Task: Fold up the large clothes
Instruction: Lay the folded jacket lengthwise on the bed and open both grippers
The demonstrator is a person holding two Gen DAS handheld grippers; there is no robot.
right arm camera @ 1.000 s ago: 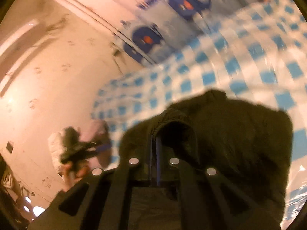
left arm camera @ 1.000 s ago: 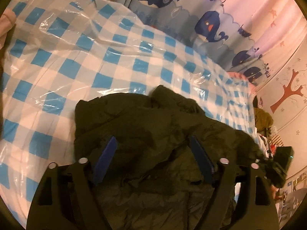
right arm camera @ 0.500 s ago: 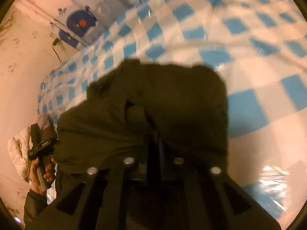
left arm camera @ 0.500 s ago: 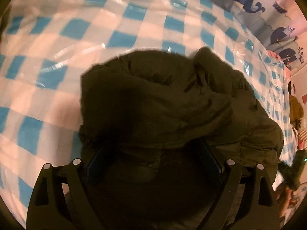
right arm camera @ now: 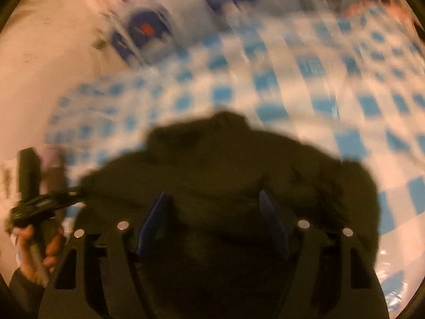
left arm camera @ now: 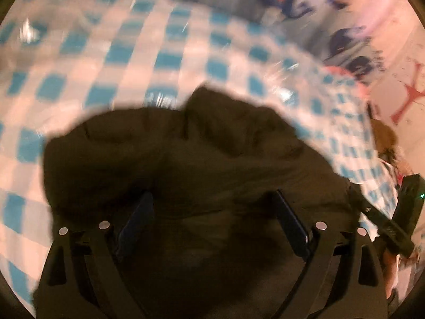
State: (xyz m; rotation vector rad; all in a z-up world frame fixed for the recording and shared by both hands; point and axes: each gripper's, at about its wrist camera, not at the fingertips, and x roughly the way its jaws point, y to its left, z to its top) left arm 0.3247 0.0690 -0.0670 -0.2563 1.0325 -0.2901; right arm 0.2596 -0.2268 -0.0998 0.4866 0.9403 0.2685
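Both claws released over the dark garment on the checked bed cover.

Left claw point(left arm camera: 209, 210): jaws spread wide, dark olive garment point(left arm camera: 186, 159) bunched under and ahead of it, nothing pinched. Right claw point(right arm camera: 212, 212): jaws have just been opening; cloth lies between the blue pads point(right arm camera: 273, 223) but they don't press on it. Blue-and-white checked cover point(left arm camera: 159, 53) runs beyond the garment, ahead of both claws. Whale-print fabric point(right arm camera: 148, 32) at the far edge. Both frames motion-blurred.
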